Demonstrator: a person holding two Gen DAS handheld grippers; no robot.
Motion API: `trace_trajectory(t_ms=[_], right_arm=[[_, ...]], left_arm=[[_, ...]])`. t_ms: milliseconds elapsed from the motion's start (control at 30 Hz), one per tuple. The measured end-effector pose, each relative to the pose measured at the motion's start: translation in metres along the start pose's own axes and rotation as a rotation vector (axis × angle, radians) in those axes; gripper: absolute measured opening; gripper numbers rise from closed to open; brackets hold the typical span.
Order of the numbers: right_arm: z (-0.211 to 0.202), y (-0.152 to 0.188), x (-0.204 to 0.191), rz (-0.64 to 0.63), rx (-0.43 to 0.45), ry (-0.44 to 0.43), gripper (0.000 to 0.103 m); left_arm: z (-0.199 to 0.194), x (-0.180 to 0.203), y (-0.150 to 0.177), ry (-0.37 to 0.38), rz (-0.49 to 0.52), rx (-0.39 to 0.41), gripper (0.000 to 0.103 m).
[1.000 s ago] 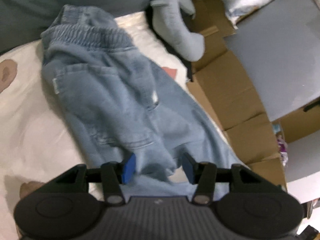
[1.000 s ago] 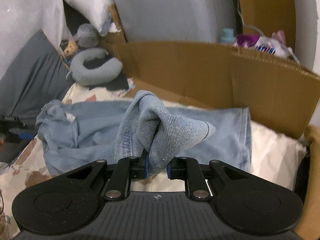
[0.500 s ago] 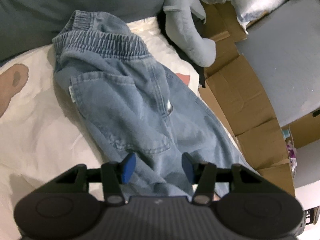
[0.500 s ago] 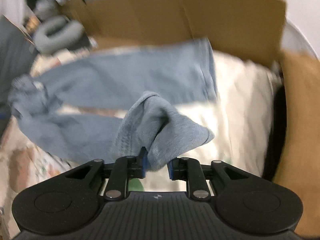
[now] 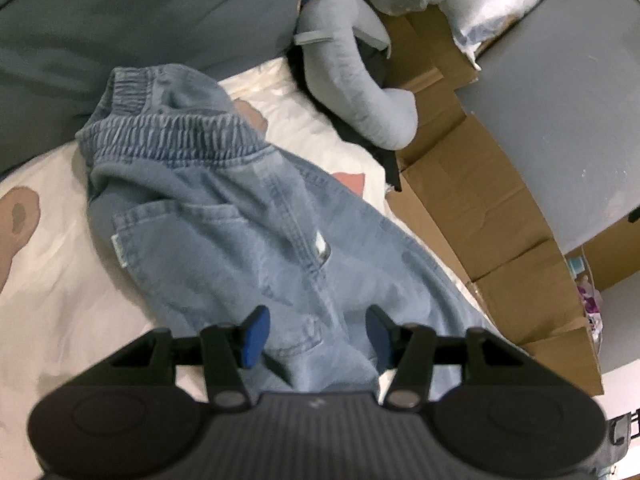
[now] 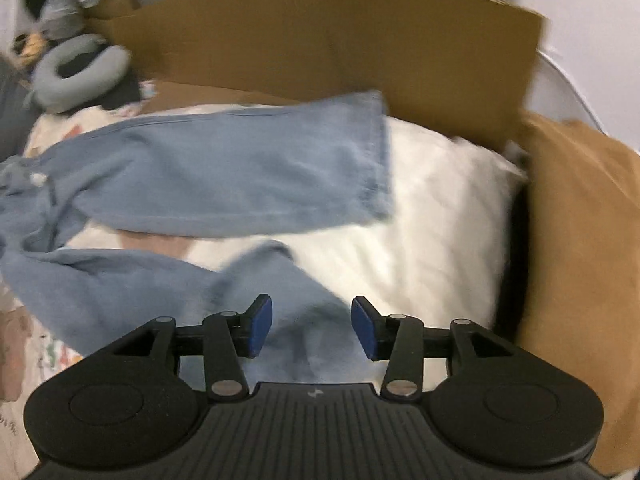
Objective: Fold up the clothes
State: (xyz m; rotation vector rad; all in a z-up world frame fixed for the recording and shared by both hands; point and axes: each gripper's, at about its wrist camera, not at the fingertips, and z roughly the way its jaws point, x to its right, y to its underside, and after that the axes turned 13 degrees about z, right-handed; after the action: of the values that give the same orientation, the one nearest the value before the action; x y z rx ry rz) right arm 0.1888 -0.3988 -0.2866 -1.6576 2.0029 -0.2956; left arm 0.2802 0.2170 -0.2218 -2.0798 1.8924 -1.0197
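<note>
Leftmost in the left wrist view, a dark grey-green cushion (image 5: 120,20) backs the far edge of the white printed bedsheet (image 5: 52,280). On that sheet lie the light blue jeans (image 5: 224,232), elastic waistband (image 5: 168,140) bunched toward the far edge and the seat with its back pocket facing up. The left gripper (image 5: 316,330) hovers just above the seat near the crotch, its blue-padded jaws spread wide with nothing between them but denim lying below. Further right, a grey neck pillow (image 5: 352,80) rests at the sheet's far right corner, against flattened cardboard boxes (image 5: 472,208) along the right edge.

Over in the right wrist view, which is blurred, the neck pillow (image 6: 76,76) sits at the far left corner. Both trouser legs run rightward across the sheet (image 6: 432,232): the far leg (image 6: 248,168) lies flat with its hem near the cardboard wall (image 6: 328,40), while the near leg (image 6: 160,284) is rumpled, its end lying under the right gripper (image 6: 312,328). That gripper's jaws also stand wide apart, gripping nothing. A tan cushion (image 6: 580,260) borders the right edge.
</note>
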Motion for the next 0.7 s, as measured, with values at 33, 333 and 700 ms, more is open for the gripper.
trace_trajectory(t_ms=[33, 333, 700], right_arm=[[0.003, 0.000, -0.006, -0.006, -0.008, -0.019, 0.058], [0.042, 0.006, -0.052, -0.012, -0.084, -0.058, 0.061], [0.064, 0.015, -0.061, -0.059, -0.106, 0.003, 0.032]], left_arm=[[0.001, 0.002, -0.002, 0.001, 0.005, 0.002, 0.056], [0.018, 0.013, -0.017, -0.005, 0.037, 0.025, 0.057], [0.051, 0.011, -0.050, -0.091, 0.058, 0.068, 0.057]])
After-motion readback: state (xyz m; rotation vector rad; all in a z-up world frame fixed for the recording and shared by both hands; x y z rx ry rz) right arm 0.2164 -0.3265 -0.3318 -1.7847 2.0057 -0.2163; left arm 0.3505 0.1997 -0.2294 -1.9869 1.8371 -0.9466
